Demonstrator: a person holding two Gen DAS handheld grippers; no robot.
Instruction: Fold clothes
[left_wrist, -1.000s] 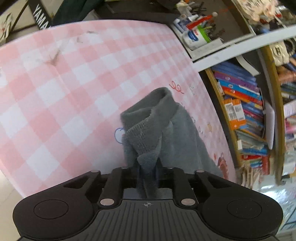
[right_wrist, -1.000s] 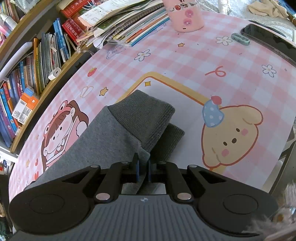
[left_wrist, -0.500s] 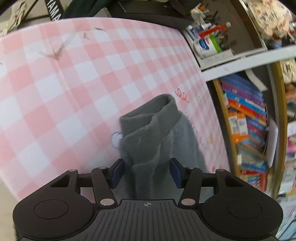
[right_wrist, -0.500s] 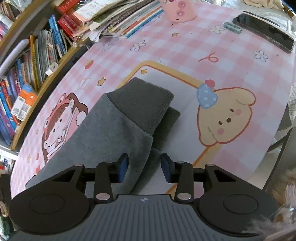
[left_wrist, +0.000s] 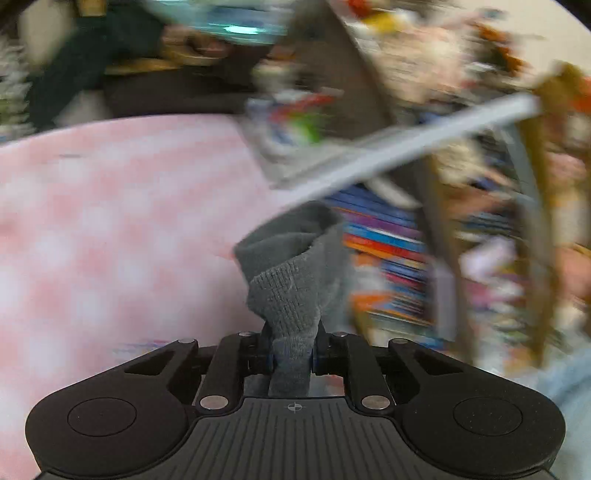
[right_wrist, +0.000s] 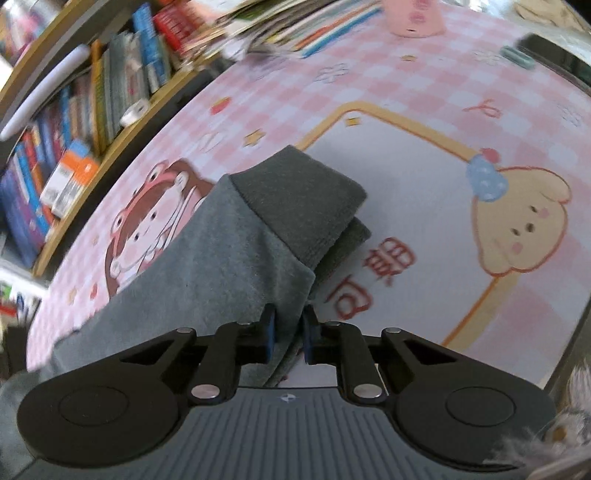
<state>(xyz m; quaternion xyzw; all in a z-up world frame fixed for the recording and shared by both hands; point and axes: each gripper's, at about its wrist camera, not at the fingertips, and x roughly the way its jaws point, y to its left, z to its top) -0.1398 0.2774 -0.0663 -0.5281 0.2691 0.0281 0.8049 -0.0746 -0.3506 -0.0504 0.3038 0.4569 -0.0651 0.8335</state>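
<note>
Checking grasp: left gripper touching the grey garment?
Touching. Left wrist view: left gripper pads pinch a bunched fold of grey garment between them.

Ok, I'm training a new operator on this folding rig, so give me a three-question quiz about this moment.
1. True or false: the left gripper is shut on the grey garment.
2. What does the right gripper pinch: (a) a book, (b) the grey garment, (c) nothing?
3. Name the colour of the checked table mat.

Key: 1 true; 2 b; 3 pink.
</note>
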